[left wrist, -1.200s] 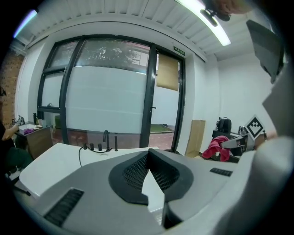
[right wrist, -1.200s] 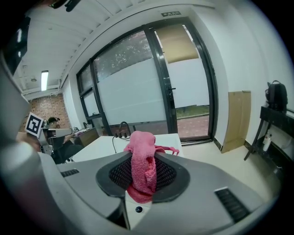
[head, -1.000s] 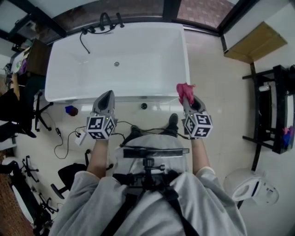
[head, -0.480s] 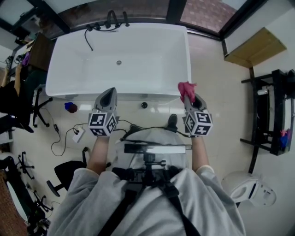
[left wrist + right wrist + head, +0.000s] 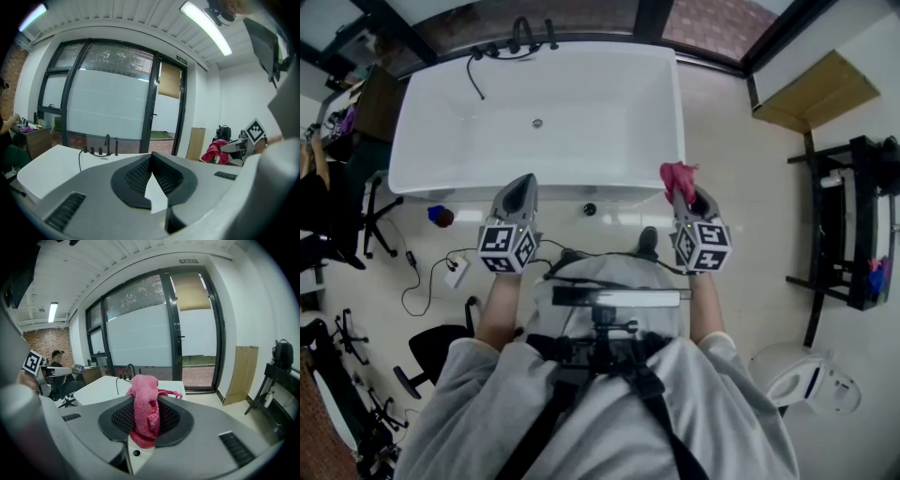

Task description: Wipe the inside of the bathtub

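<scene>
Pink cloth (image 5: pixel 677 177) — gripped upright, right tool (image 5: pixel 682 198) | left tool (image 5: pixel 521 184) closed | bathtub (image 5: pixel 581 112) lies crosswise

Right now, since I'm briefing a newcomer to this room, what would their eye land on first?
The big white bathtub fills the upper middle of the head view, with a black tap on its far rim. Next comes the bright pink cloth clamped in the right claw, just short of the tub's near right corner, while the left claw is shut on nothing.
</scene>
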{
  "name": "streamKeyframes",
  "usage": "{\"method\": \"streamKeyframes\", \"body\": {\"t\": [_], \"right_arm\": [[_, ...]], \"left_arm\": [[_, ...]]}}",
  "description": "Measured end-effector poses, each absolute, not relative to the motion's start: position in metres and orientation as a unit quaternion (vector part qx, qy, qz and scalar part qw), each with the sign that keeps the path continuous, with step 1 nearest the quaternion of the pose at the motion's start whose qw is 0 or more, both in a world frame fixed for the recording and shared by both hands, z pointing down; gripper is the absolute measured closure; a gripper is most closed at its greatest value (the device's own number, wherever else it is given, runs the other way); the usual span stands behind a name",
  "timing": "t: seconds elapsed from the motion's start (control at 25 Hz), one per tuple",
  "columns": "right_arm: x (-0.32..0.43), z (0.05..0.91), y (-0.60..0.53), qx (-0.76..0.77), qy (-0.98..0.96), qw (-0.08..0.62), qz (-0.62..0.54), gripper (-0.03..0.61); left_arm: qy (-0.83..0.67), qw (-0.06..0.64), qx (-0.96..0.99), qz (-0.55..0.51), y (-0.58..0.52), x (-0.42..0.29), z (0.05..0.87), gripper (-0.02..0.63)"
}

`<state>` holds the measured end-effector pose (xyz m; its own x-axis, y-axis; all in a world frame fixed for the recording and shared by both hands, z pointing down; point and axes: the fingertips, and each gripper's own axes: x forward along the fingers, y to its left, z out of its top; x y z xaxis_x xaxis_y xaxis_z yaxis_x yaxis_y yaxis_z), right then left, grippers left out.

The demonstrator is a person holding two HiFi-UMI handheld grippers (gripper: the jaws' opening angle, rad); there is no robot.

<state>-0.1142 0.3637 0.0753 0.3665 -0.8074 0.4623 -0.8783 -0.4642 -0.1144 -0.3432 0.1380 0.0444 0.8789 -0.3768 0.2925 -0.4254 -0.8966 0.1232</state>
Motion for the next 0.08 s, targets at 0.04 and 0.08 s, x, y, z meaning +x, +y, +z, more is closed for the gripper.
{"method": "streamKeyframes", "body": {"t": [0.04, 0.08], "right_arm": [[-0.1134, 0.0754, 0.3638, 0.823, -0.513, 0.077, 0.233, 0.491], [-0.1124, 0.0755, 0.3638, 0.822, -0.513, 0.078, 0.233, 0.491]], "left_arm": [[-0.208, 0.092, 0.965, 0.132, 0.1385, -0.3424, 0.0452, 0.611], [-0.208, 0.092, 0.965, 0.133, 0.1390, -0.3416, 0.0459, 0.611]]}}
